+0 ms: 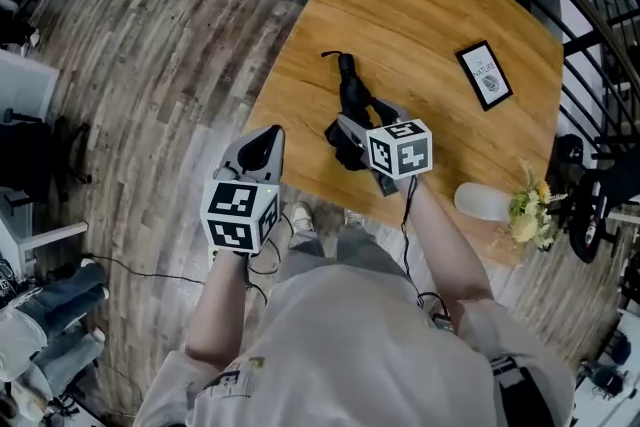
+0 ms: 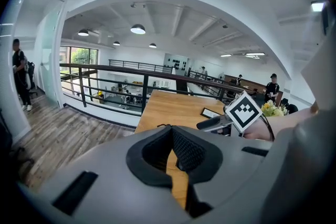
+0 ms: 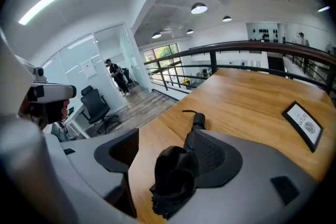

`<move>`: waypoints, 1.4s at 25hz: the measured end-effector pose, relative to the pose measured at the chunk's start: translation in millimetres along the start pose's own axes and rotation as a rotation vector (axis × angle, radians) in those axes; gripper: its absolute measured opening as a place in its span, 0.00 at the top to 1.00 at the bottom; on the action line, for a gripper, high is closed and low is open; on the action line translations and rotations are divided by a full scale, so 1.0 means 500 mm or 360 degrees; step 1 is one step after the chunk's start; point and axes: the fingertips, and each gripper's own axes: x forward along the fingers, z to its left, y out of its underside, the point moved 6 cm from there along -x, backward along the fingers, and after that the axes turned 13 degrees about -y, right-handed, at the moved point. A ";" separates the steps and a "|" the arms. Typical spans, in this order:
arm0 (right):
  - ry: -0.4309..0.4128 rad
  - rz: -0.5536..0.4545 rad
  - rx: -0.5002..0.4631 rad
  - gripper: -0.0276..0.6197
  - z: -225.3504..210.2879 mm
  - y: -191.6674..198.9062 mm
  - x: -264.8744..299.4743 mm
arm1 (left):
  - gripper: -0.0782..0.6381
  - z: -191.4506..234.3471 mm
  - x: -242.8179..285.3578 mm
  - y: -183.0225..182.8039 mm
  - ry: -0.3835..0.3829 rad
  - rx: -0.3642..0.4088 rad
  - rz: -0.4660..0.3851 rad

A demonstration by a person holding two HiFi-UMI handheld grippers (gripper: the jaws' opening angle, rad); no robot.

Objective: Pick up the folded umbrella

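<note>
Surface of honey-coloured wood (image 1: 420, 5) fills the upper right of the head view, with grey-brown plank flooring (image 1: 170, 65) to its left. A black folded umbrella (image 1: 352, 95) lies on this surface near the edge closest to the person, its handle and thin wrist strap pointing away towards the far side.

The right hand-held gripper (image 1: 352, 130) sits low over the near end of the umbrella. In the right gripper view, this right hand-held gripper (image 3: 164, 139) has its jaws spread wide. The bunched black fabric of the folded umbrella (image 3: 176, 170) lies between them, against the right-hand pad and well apart from the left-hand one, so it is straddled but not pinched.

The left hand-held gripper (image 1: 268, 133) hangs just off the left edge of the surface, above the flooring. In the left gripper view, this left hand-held gripper (image 2: 170, 131) has its jaw tips pressed together with nothing between them.

Farther right on the surface lies a small black-framed white card (image 1: 485, 75). Near the right front edge, a white vase (image 1: 482, 202) lies beside pale yellow flowers (image 1: 528, 205).
</note>
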 end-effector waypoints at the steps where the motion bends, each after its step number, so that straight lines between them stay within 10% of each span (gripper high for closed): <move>1: 0.0006 0.0029 0.0016 0.44 -0.011 0.013 0.011 | 0.87 -0.003 0.011 0.012 0.0000 0.0003 0.0030; 19: 0.0008 0.0301 0.0421 0.41 -0.140 0.210 0.146 | 0.87 -0.019 0.101 0.183 0.0060 -0.0057 0.0413; 35: -0.0020 0.0296 0.0464 0.56 -0.109 0.159 0.080 | 0.87 -0.021 0.053 0.144 0.0024 -0.0100 0.0317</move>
